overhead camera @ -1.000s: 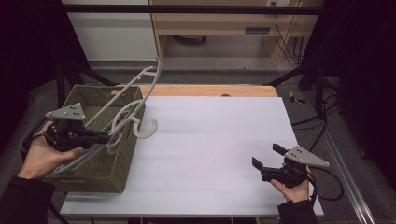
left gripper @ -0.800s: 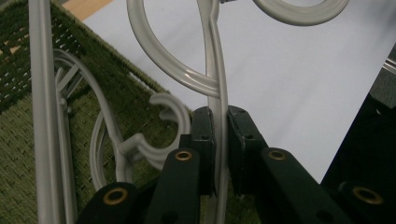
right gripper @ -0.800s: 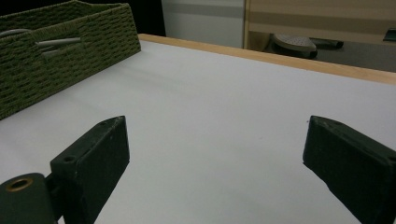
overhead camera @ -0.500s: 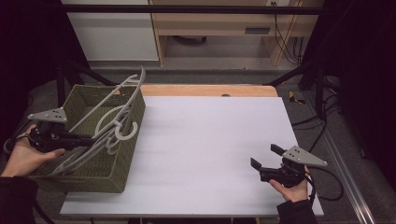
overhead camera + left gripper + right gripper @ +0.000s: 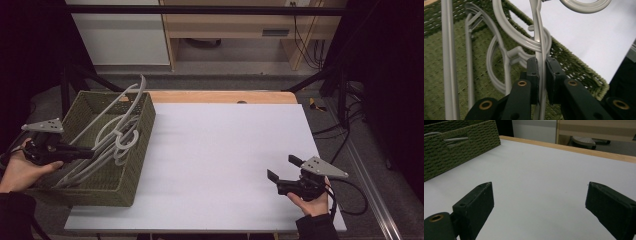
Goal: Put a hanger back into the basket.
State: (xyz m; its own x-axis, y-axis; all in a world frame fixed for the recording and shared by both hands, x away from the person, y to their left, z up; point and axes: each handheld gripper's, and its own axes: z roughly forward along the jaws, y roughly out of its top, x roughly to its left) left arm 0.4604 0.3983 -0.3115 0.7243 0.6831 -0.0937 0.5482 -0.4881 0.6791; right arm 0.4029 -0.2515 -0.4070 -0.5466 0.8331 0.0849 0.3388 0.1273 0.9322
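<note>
1. Landmark: green woven basket [image 5: 131, 150], sitting at the left edge of the white table [image 5: 225, 160], partly overhanging it.
2. Left gripper [image 5: 90, 153] reaches in over the basket's left wall, held by the person's left hand [image 5: 22, 167] just outside that wall.
3. In the left gripper view its 2 black jaws stand narrow, pads clamped on a thin bar of a grey plastic hanger [image 5: 539, 47]. Left gripper [image 5: 542, 80] points into the basket interior.
4. Held hanger: inside the basket, tilted, its upper end [image 5: 141, 87] rising above the basket's far rim. Lower end lies down near the basket's near-left corner.
5. More grey hangers [image 5: 117, 140] lie in the basket beside and under the held one, hooks and loops overlapping. Exact count cannot be told; at least 2.
6. In the left gripper view a hook loop [image 5: 585, 5] crosses above the basket's right rim, over the white table.
7. Right gripper [image 5: 282, 169] is well apart from the basket, to its right, near the table's near-right corner, held by the right hand [image 5: 312, 200].
8. Right gripper [image 5: 539, 202] jaws stand wide, with nothing between them but bare table top; it faces toward the basket [image 5: 459, 142].
9. Wooden strip [image 5: 225, 96] runs along the table's far edge, beyond the basket's far-right corner.
</note>
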